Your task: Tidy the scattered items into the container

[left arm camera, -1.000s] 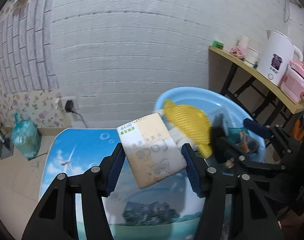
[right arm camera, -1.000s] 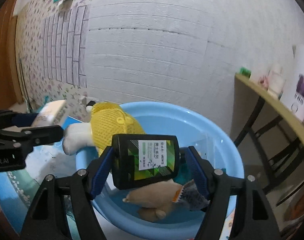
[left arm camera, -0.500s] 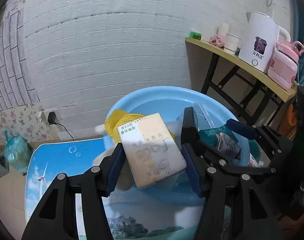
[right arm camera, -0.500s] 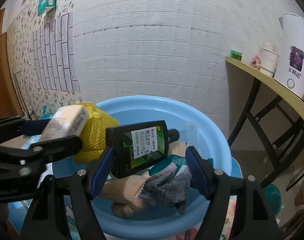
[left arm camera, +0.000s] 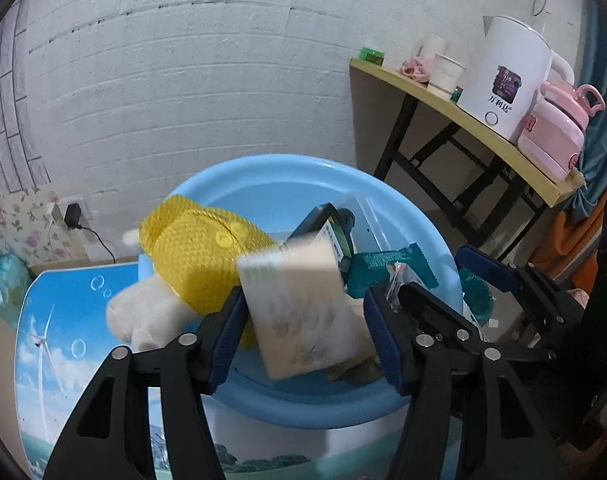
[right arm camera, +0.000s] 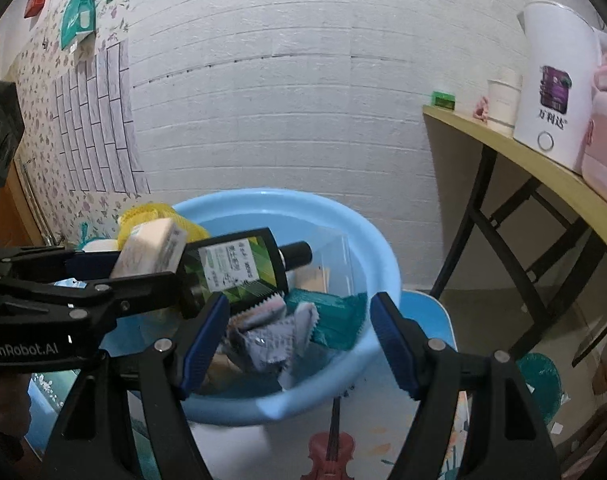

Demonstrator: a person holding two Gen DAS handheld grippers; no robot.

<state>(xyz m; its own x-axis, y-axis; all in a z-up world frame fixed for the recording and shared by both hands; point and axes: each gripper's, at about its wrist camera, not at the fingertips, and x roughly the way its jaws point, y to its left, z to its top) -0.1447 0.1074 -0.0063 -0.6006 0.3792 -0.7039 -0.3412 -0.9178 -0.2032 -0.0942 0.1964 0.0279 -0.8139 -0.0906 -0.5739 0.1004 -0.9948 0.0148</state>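
Observation:
A light blue basin (left arm camera: 271, 184) holds a plush toy in a yellow knit top (left arm camera: 195, 252), a teal packet (left arm camera: 387, 272) and a grey packet (right arm camera: 271, 336). My left gripper (left arm camera: 305, 332) is open over the basin; a beige tissue pack (left arm camera: 299, 312) is blurred between its jaws, falling free. My right gripper (right arm camera: 295, 340) is open; a black bottle with a green label (right arm camera: 235, 268) tilts just left of and above its jaws, free of them, over the basin (right arm camera: 343, 216). The tissue pack (right arm camera: 151, 252) shows there too.
The basin stands on a table with a blue printed cloth (left arm camera: 63, 312). A wooden shelf (left arm camera: 463, 120) at the right carries a white kettle (left arm camera: 507, 80) and a pink jug (left arm camera: 555, 136). A white brick wall is behind.
Both grippers have opened over the basin. The tissue pack has slipped from the left jaws and the black bottle from the right jaws; both are dropping toward the basin.

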